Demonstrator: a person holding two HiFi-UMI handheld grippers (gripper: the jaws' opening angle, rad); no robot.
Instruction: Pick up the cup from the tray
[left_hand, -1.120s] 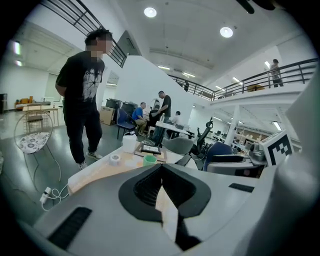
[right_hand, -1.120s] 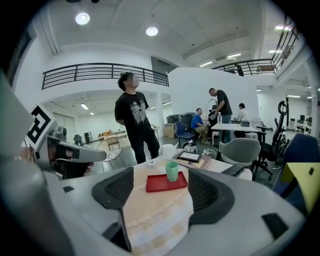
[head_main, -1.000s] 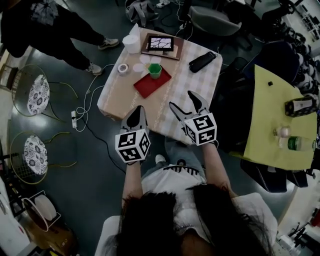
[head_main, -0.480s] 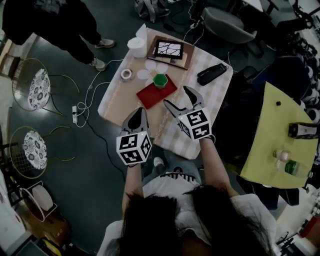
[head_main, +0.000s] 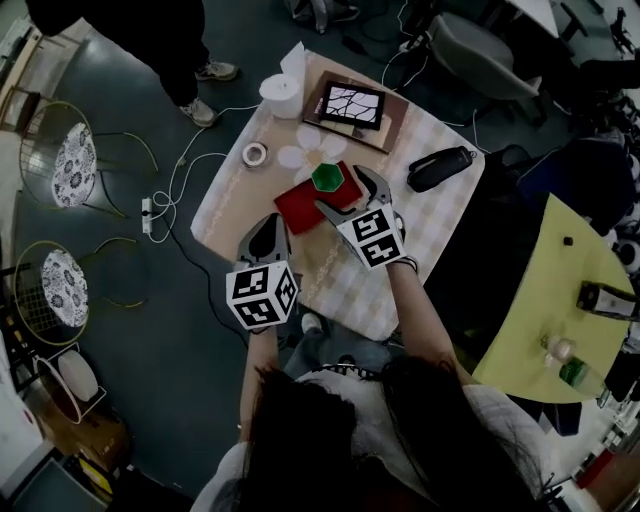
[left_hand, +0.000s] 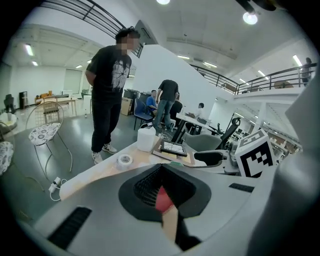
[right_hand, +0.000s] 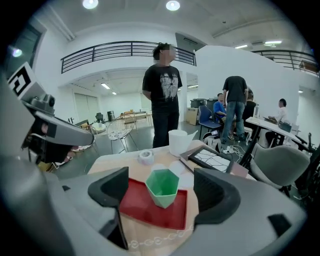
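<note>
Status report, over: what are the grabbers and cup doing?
Right gripper fingers opening, nothing between them. Left gripper shut, empty. Cup upright on tray, untouched, path clear.

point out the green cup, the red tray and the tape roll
green cup (right_hand: 163, 194), right gripper view, front wall
red tray (right_hand: 138, 209), right gripper view, bare left floor
tape roll (right_hand: 145, 159), right gripper view, side wall

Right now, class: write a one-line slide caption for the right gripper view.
Right gripper, jaws opening, faces the green cup upright on the red tray, pads not touching it.
</note>
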